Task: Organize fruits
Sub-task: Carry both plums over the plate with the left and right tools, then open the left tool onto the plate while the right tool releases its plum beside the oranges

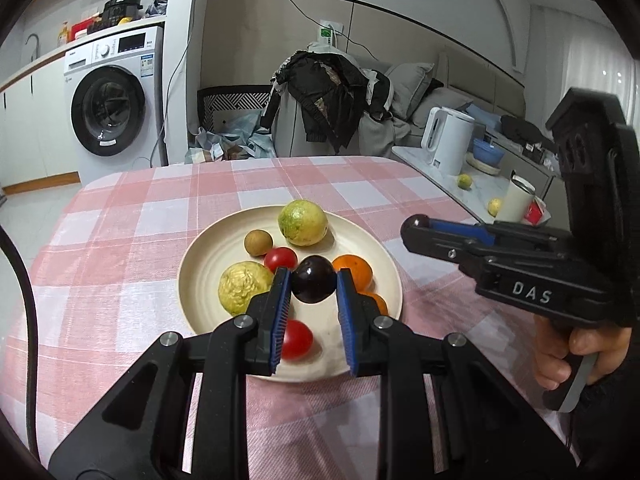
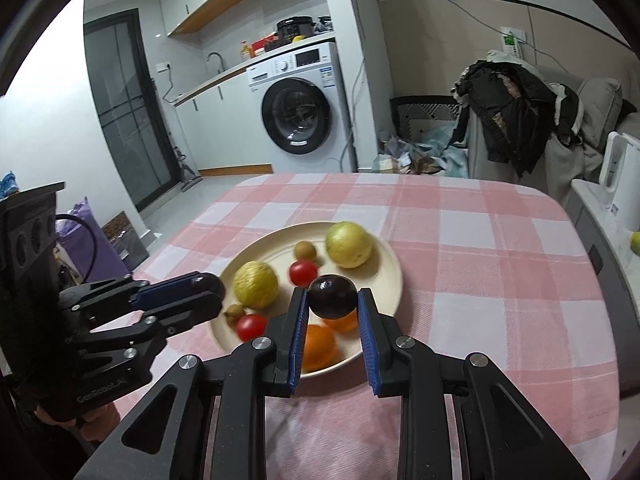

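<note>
While the left gripper [image 1: 313, 276] squeezed a dark plum [image 1: 314, 282] over the middle of the plate [image 1: 208, 248], the right gripper [image 2: 332, 294] squeezed a second plum [image 2: 332, 300] above the plate too. A green fruit [image 1: 303, 222] sat by the plate's far edge, on the checked table [image 1: 160, 200].

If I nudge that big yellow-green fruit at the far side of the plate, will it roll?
Probably: the yellow-green fruit looks round and smooth, so it may roll easily. The raised rim of the plate would likely stop it. It looks firm, not floppy.
</note>
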The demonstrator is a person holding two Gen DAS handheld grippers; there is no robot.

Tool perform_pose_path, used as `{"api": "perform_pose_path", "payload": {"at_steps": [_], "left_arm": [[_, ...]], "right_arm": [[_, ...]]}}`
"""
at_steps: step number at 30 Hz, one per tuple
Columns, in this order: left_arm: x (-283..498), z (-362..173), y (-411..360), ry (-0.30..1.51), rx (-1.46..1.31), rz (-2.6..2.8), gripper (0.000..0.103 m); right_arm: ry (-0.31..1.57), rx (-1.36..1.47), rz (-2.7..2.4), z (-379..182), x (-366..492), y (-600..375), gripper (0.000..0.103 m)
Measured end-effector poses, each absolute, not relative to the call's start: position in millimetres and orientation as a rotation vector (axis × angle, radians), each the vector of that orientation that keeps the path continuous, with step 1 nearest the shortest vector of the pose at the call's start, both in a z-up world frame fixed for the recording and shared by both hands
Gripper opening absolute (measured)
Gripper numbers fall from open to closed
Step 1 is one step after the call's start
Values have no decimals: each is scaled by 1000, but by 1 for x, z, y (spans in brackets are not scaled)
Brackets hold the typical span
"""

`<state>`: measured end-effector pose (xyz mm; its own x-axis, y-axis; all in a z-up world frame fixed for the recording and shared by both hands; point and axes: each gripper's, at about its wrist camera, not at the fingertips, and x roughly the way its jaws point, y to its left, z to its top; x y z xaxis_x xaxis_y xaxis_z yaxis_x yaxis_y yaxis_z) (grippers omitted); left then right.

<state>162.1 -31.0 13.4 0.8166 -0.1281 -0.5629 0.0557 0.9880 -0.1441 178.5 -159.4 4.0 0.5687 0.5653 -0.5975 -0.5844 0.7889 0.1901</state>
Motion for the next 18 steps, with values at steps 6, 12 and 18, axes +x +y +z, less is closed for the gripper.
{"api": "perform_pose_path", "payload": {"at_steps": [6, 12, 18], "left_arm": [[173, 1, -34, 619, -98, -73, 20], [178, -9, -35, 618, -82, -76, 20], [177, -13, -33, 607, -79, -61, 20]], "right_arm": [[709, -21, 656, -6, 194, -159, 26], [747, -31, 650, -26, 201, -156, 26], [749, -51, 651, -31, 199, -153, 26]]}}
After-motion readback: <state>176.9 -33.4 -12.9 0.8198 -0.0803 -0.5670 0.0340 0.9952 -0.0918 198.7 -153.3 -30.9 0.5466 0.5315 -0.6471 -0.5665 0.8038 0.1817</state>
